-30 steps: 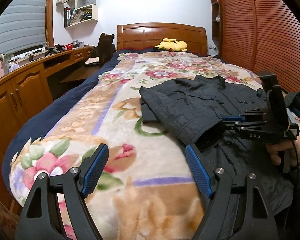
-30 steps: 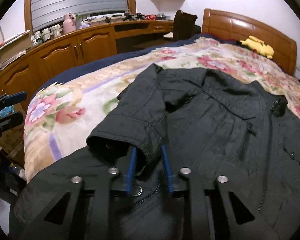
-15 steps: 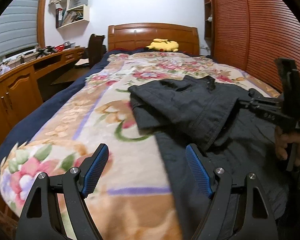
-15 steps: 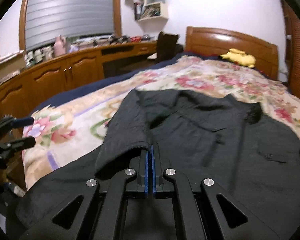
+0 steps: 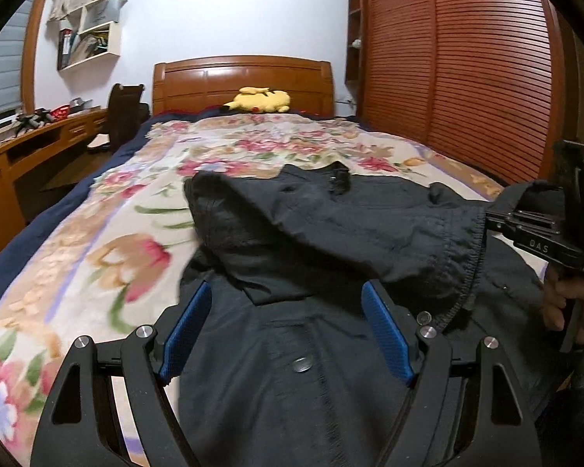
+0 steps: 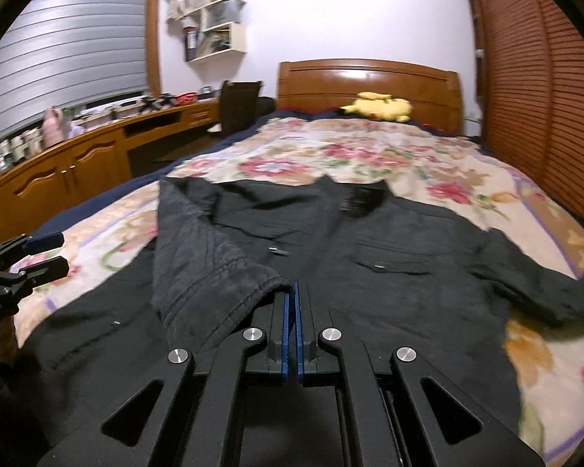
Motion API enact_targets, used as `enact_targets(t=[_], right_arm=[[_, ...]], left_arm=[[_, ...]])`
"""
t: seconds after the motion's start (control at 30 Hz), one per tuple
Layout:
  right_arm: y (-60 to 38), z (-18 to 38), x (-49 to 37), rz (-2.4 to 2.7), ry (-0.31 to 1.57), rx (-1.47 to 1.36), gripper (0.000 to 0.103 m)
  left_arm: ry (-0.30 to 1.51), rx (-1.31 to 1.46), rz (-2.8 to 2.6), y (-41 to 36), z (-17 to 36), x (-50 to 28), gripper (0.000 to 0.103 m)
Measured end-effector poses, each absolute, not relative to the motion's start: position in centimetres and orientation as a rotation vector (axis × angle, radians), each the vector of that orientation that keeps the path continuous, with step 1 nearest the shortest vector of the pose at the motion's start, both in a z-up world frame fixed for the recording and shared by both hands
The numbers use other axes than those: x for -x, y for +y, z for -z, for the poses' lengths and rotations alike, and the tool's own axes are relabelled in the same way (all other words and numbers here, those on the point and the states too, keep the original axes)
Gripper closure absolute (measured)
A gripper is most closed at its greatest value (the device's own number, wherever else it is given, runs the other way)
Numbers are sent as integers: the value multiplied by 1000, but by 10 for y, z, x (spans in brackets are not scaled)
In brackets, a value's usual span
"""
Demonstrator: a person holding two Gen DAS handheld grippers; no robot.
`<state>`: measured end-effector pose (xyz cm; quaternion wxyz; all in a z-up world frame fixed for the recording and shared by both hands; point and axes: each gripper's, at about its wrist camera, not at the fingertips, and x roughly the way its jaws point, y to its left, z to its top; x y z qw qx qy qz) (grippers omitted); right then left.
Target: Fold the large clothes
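Observation:
A black jacket lies front-up on the floral blanket of a bed, collar toward the headboard. Its left sleeve is lifted and drawn across the chest. My right gripper is shut on the sleeve cuff, which hangs from its blue pads; in the left wrist view this gripper is at the right edge, held by a hand. My left gripper hovers open over the jacket's lower front, with nothing between its fingers. The right wrist view has it at the far left.
A yellow plush toy lies by the wooden headboard. A long wooden desk with clutter runs along the bed's left side, with a dark chair. Louvred wardrobe doors stand on the right.
My right gripper closed on the sleeve cuff and carried the sleeve to the right across the jacket. My left gripper, still open, moved from over the blanket to over the jacket.

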<state>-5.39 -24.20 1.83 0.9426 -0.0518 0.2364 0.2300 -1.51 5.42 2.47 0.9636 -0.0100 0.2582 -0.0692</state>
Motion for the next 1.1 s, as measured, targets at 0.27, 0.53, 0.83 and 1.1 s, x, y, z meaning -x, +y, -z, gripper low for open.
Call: enact_targets(t=[0.27,0.53,0.83,1.1], right_arm=[[-254,-23,65,-345,493,112,101],[-255,-22,85,-338,533,129,101],[-281,-36,118,-288,454,105,51],[-236,-39,117,-386,487,230,47]], left_arm=[[537,45,189,34,-11,10,23],[542,-1,189,19,5,14,23],[544,1,203,18,8,14,23],[540,-2,197,16,8,12,23]])
